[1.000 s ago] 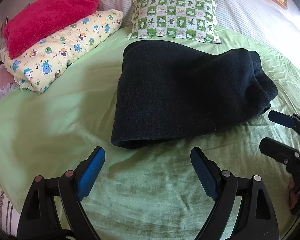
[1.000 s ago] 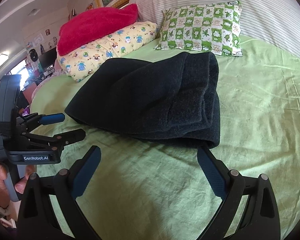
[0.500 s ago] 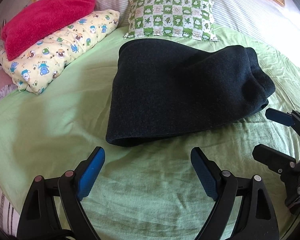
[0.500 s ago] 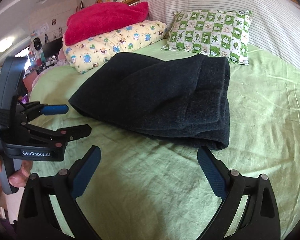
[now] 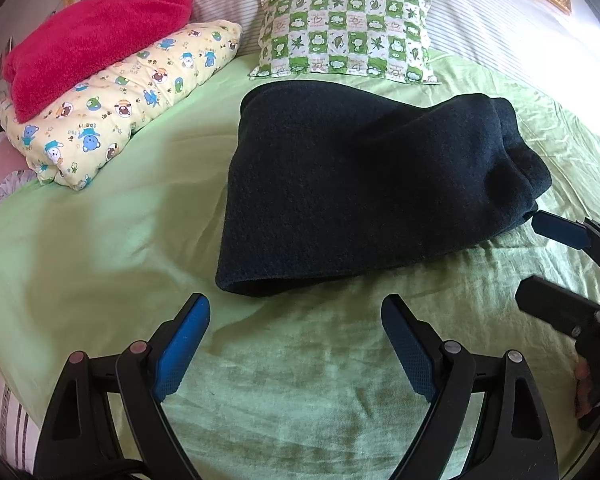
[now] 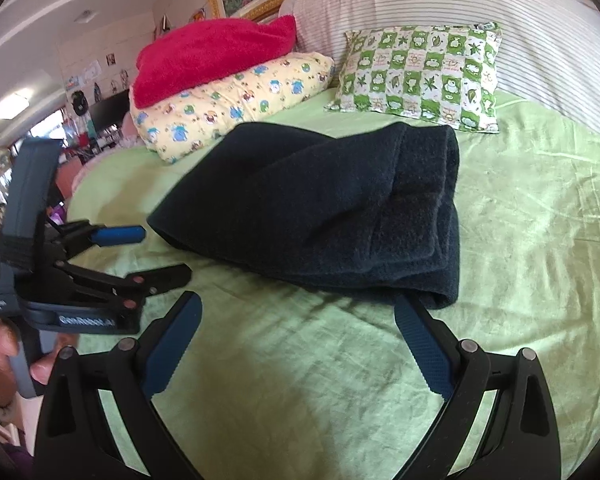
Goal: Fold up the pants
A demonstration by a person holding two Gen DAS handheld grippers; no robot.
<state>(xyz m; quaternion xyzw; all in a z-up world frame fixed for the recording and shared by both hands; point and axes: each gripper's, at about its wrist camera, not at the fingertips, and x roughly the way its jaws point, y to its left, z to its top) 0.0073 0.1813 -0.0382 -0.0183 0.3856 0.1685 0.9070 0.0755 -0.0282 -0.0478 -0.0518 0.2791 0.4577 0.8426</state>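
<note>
The dark pants (image 5: 364, 184) are lying folded in a thick bundle in the middle of the green sheet (image 5: 100, 240), with the layered edges of the fabric showing on the right end in the right wrist view. The left gripper (image 5: 296, 344) is hovering over the bare sheet just in front of the near edge of the pants, and its two blue-padded fingers (image 5: 180, 344) are standing wide apart and are holding nothing. The right gripper (image 6: 296, 344) is also spread wide and is empty; its right finger (image 6: 420, 344) is sitting very near the front right corner of the bundle (whether it is touching the cloth I cannot tell, since the corner is in shadow there). Each gripper is appearing at the edge of the other camera's view, held beside its partner over the front of the bed. Behind the pants, a green checked pillow (image 5: 346, 36) is leaning at the striped headboard cushion (image 5: 500, 20), and to the left a yellow pillow with cartoon animals (image 5: 132, 96) is carrying a red fluffy blanket (image 5: 88, 40) on top of it.
</note>
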